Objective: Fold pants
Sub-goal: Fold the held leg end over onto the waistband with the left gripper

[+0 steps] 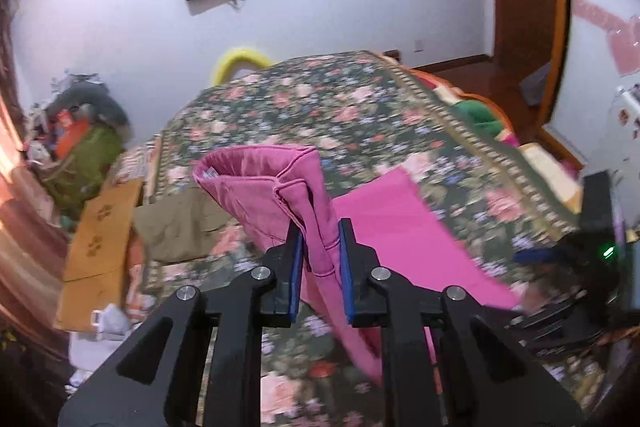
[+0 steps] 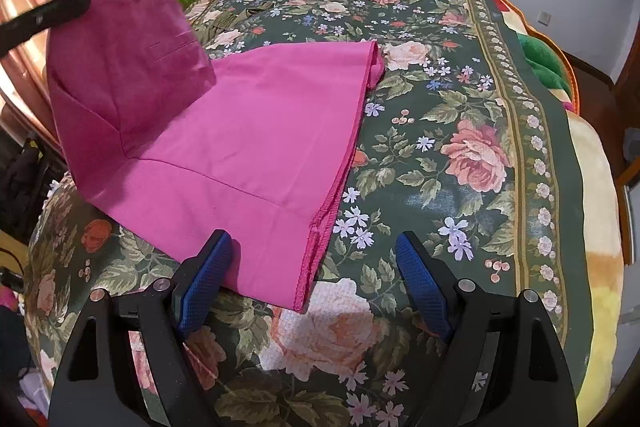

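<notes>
Left wrist view: we are pinching the pants' (image 1: 280, 195) waist end in our left hand-held gripper (image 1: 320, 267), lifting it off the bed (image 1: 360, 99). Our right hand-held gripper (image 2: 316, 283) is hovering spread over the leg hems. Next we are probably carrying the waist toward them.

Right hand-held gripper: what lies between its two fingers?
In the right wrist view, the pink pants' hem corner and bare floral bedspread lie between the open fingers.

Magenta pants (image 2: 248, 131); dark green floral bedspread (image 2: 440, 99)
</notes>
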Action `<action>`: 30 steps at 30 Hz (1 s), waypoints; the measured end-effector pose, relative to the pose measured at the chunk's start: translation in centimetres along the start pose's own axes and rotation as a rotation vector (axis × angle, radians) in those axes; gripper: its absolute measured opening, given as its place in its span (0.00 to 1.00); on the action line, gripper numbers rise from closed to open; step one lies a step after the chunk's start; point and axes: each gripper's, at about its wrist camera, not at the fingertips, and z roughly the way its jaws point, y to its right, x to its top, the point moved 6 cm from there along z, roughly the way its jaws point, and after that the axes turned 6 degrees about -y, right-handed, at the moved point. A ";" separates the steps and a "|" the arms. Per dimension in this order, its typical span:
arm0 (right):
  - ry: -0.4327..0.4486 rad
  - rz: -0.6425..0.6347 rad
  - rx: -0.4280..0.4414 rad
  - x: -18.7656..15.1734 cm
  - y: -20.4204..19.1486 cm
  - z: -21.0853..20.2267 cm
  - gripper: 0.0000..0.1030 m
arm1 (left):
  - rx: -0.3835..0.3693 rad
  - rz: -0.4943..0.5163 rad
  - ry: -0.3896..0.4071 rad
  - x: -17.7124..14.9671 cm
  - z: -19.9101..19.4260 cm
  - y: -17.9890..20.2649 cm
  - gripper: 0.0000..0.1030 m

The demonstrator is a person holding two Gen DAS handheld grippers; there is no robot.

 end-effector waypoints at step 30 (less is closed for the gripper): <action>0.000 0.017 0.019 0.1 0.1 0.1 0.79 | -0.372 -0.031 -0.194 -1.4 2.9 5.8 0.28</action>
